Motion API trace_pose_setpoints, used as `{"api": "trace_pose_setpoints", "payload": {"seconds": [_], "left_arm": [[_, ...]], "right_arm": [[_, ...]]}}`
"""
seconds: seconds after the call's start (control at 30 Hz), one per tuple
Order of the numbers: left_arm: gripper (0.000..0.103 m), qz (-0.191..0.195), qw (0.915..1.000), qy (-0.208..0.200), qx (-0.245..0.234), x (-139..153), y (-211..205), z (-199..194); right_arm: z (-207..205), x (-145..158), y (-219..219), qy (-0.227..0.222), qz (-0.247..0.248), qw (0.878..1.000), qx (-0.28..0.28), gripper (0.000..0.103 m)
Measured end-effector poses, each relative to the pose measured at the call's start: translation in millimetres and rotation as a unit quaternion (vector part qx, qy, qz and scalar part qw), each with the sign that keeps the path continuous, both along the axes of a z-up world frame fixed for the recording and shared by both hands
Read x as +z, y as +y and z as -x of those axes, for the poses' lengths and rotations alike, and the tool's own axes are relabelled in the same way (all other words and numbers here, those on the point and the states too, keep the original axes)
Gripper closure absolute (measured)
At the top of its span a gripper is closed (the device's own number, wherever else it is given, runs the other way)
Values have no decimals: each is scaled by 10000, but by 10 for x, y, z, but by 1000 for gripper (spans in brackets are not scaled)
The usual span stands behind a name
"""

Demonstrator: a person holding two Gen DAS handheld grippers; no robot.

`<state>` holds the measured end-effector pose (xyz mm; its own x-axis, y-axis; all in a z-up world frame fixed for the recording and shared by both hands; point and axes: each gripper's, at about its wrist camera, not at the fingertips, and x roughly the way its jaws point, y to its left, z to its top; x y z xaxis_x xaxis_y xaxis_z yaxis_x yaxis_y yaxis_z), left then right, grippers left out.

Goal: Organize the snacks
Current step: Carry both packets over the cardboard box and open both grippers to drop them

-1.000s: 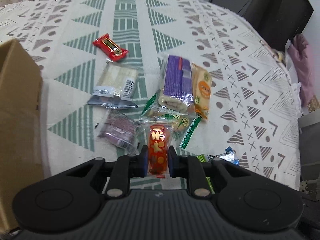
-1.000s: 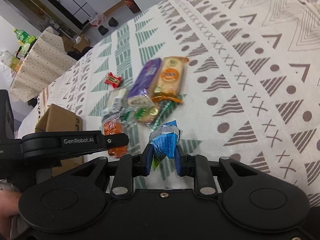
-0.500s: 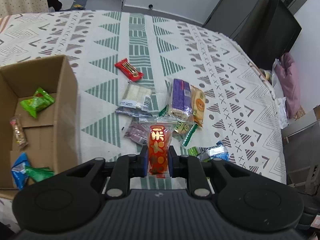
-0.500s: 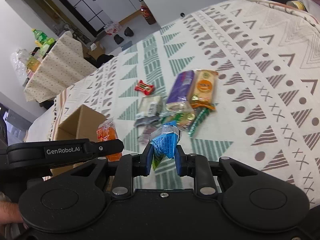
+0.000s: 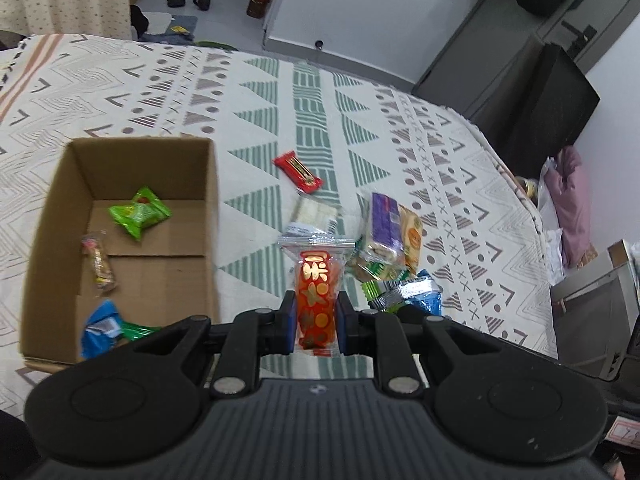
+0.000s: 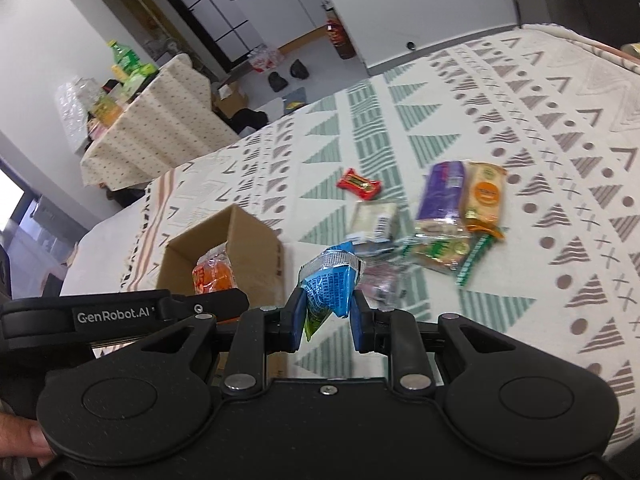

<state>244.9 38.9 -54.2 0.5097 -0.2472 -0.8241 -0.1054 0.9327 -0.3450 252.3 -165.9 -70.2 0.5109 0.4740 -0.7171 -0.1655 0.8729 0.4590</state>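
Patterned tablecloth [image 5: 248, 92] below, we carry both clamped snacks, orange packet [image 5: 317, 300] and blue packet [image 6: 330, 284], over the cardboard box [image 5: 212, 208] before releasing.

A cardboard box [image 5: 132, 236] stands on the tablecloth [image 5: 360, 120], left of a loose group of snack packets [image 5: 384, 240]. Four packets [image 5: 140, 212] lie inside the box. One small bar [image 5: 298, 171] lies apart, behind the group. The left gripper [image 5: 316, 322] holds a packet [image 5: 318, 292] upright, right of the box. The right gripper [image 6: 326, 320] holds a pouch [image 6: 330, 284] before the group.
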Motion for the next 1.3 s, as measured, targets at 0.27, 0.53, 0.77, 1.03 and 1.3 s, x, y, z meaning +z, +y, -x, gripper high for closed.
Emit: {"api": "trace_pose_setpoints", "payload": {"seconds": [0.27,0.53,0.77,1.03,1.3], "left_arm": [[85,22,9993,-99,368,114,436,86],[84,25,9972,-73,750,129,857,167],[72,-111,9946,-8,1032,134,1087,218],[41,-142,9914,50,1299,140,1238,280],[31,-150,9909,127,1333,101,1169,285]], "right_arm": [[2,66,341,-91,-5,9996,257,80],[13,119,703,-162,-40,9984,534,80],[13,162,972,-204,-71,9970,747,80],[22,233,1108,-287,-123,9958,856,72],[28,182,849,-218,-18,9986,482,51]]}}
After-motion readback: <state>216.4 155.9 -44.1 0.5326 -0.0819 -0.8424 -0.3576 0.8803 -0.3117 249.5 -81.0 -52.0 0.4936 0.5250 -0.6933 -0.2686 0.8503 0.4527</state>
